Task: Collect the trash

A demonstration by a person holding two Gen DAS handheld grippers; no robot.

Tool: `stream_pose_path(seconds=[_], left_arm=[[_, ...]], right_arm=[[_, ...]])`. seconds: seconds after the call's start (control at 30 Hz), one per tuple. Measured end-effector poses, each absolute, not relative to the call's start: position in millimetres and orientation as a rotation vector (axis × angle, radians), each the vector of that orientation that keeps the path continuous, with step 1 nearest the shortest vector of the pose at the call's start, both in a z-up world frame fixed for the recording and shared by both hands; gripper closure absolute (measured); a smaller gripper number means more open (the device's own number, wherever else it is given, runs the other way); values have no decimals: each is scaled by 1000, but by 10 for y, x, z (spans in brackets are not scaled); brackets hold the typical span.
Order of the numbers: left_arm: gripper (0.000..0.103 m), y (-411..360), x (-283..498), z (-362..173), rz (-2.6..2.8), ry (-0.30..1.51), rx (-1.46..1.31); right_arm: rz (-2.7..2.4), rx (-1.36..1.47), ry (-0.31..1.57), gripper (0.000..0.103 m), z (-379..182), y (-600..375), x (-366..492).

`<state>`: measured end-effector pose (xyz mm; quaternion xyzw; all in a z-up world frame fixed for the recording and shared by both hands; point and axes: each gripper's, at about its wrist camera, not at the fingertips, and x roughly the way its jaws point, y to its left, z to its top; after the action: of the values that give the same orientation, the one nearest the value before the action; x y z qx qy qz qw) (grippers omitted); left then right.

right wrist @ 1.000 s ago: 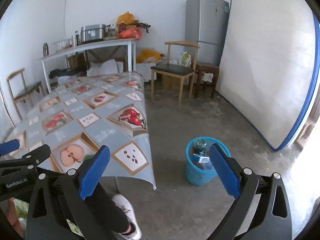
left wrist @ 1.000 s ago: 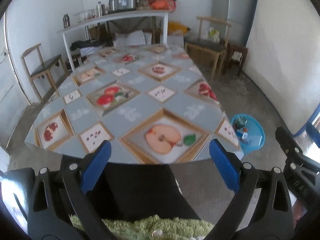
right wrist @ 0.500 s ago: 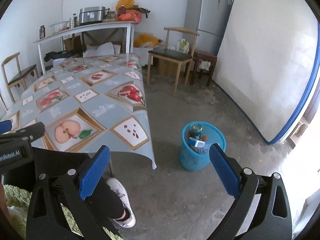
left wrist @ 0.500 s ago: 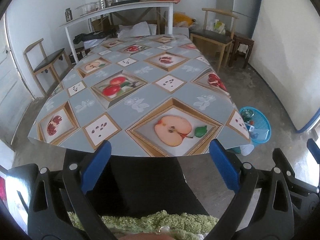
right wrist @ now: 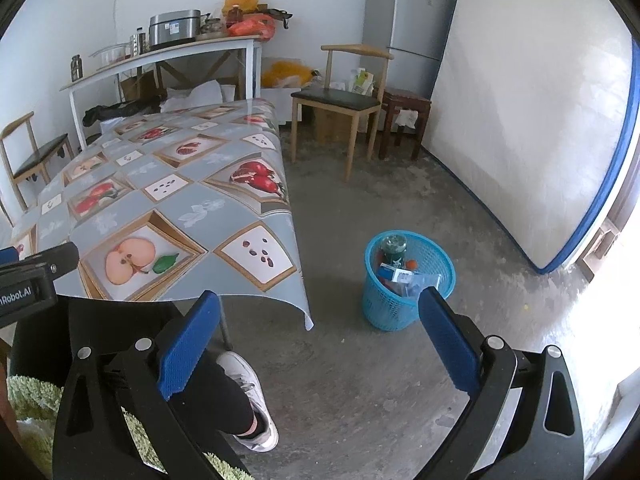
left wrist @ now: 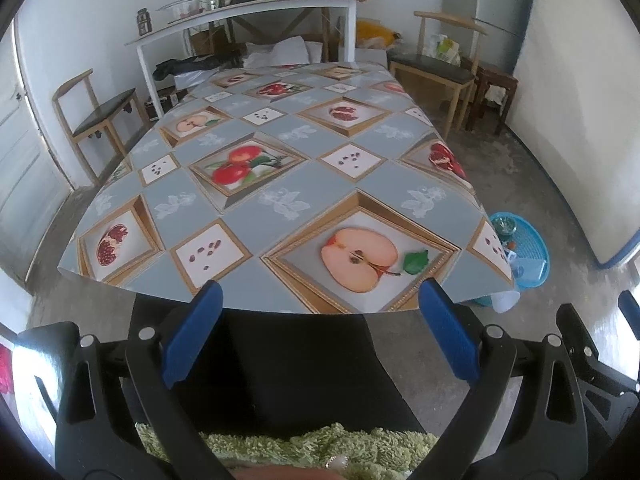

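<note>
Two tools: left tool (left wrist: 320,336), right tool (right wrist: 318,338) empty, agape; one basket (right wrist: 384,312).

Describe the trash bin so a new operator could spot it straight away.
Start at the big table with the fruit-print tablecloth. Off its near right corner, standing apart on the bare concrete floor, is the blue mesh basket, between the table and the white mattress leaning on the wall. It is the only bright blue container there, and bottles and wrappers already fill it.
</note>
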<state>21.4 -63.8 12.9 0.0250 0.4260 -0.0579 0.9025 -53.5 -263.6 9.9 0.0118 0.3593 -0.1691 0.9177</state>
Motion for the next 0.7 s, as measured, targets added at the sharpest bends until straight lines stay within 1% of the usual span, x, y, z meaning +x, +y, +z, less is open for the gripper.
stream_pose_path(seconds=[0.7], left_arm=[[9,-863,135,124,-177,876,121]], right_arm=[[-380,62,741,6,56,-2798,-630]])
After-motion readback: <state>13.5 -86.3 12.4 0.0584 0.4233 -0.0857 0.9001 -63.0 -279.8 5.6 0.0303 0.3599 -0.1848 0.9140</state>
